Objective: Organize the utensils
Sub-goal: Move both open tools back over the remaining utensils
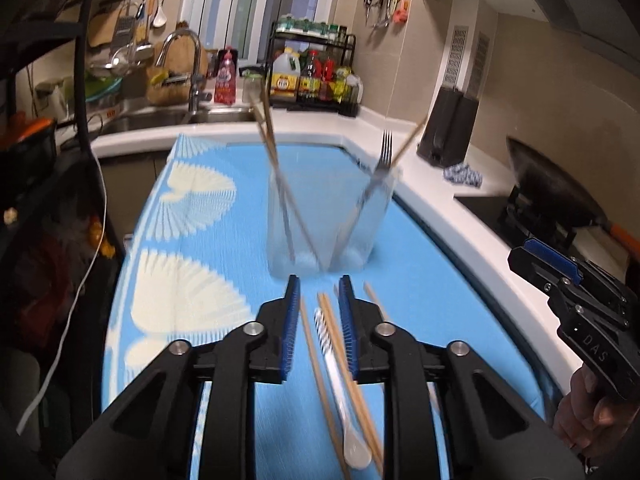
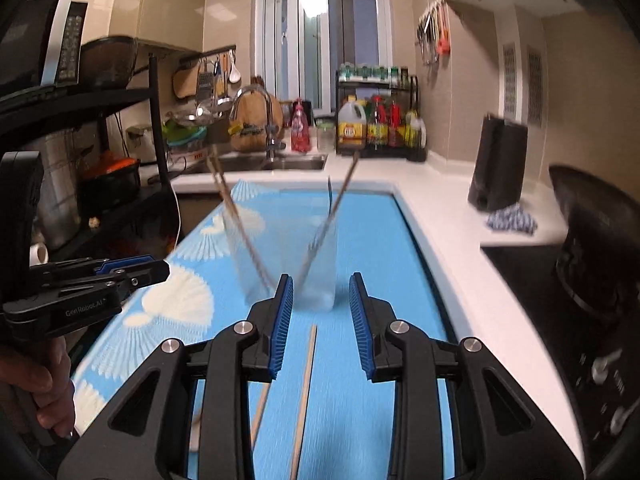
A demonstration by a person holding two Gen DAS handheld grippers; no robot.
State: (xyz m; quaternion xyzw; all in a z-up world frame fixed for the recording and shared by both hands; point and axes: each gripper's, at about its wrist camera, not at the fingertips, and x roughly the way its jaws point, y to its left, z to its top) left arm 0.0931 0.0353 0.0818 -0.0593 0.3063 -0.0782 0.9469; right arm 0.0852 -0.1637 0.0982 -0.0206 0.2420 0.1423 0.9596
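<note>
A clear glass [image 1: 320, 220] stands on the blue patterned mat [image 1: 180, 240], holding a fork [image 1: 384, 152] and several chopsticks [image 1: 268, 128]. My left gripper [image 1: 319, 280] hovers open just short of the glass. Under it on the mat lie a white spoon [image 1: 340, 380] and loose chopsticks [image 1: 316, 360], with no pad pressing on them. In the right wrist view my right gripper [image 2: 319, 284] is open in front of the same glass [image 2: 288, 256], above a chopstick [image 2: 308, 380] lying on the mat. Each gripper shows in the other's view, the right gripper [image 1: 560, 276] and the left gripper [image 2: 132, 272].
A white counter [image 1: 440, 208] wraps around the mat, with a sink [image 1: 160, 120], a bottle rack [image 1: 316, 76], a black knife block [image 1: 448, 124], a blue cloth [image 1: 464, 176] and a dark wok [image 1: 552, 192]. A black shelf [image 2: 100, 120] stands at the left.
</note>
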